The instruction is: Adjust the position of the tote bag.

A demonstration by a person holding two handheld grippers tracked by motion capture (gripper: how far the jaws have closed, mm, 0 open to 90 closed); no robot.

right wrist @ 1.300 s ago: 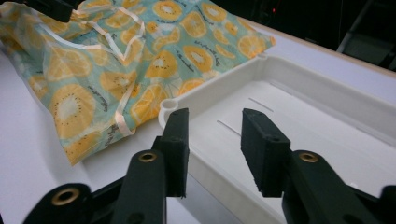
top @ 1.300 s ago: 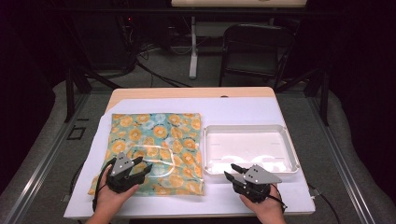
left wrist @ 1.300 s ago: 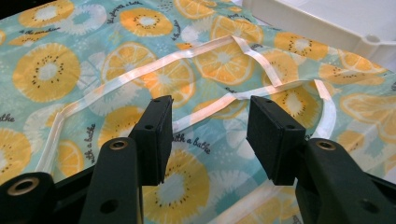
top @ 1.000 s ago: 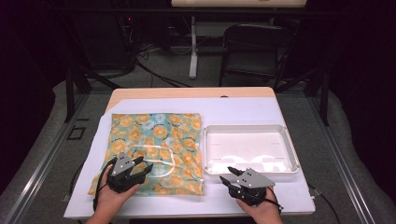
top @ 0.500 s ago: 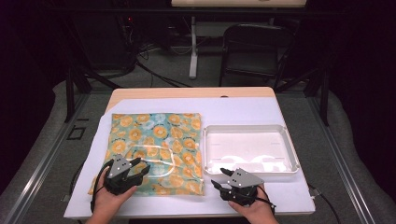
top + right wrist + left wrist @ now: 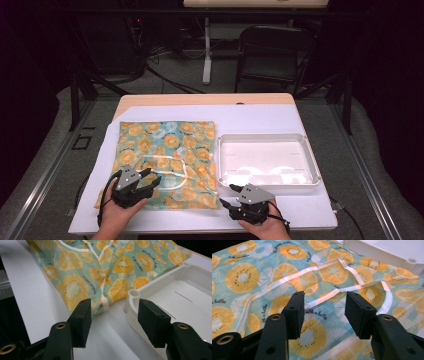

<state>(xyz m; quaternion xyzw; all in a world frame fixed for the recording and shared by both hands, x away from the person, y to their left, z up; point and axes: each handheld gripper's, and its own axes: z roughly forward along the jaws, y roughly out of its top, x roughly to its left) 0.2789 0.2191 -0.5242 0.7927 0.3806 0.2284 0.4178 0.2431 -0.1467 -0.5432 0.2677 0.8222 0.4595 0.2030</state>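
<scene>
Sliding leftward since earlier, the right gripper is nearing the cloth's corner, jaws just opening wider, nothing between them. Ahead of the spread left gripper, the orange-print cloth is lying flat, long axis running away, on the white-covered table in a dark room.

On the table lies a sheet, and on it, at the left, the cloth lies flat. The tray sits on the sheet just right of the cloth, their edges near or touching. A ribbon lies on the cloth's near part. The left gripper is over the cloth's near left corner, above the ribbon. The right gripper is at the near edge, before the tray's near left corner and beside the cloth's near right corner. A chair stands behind the table.
</scene>
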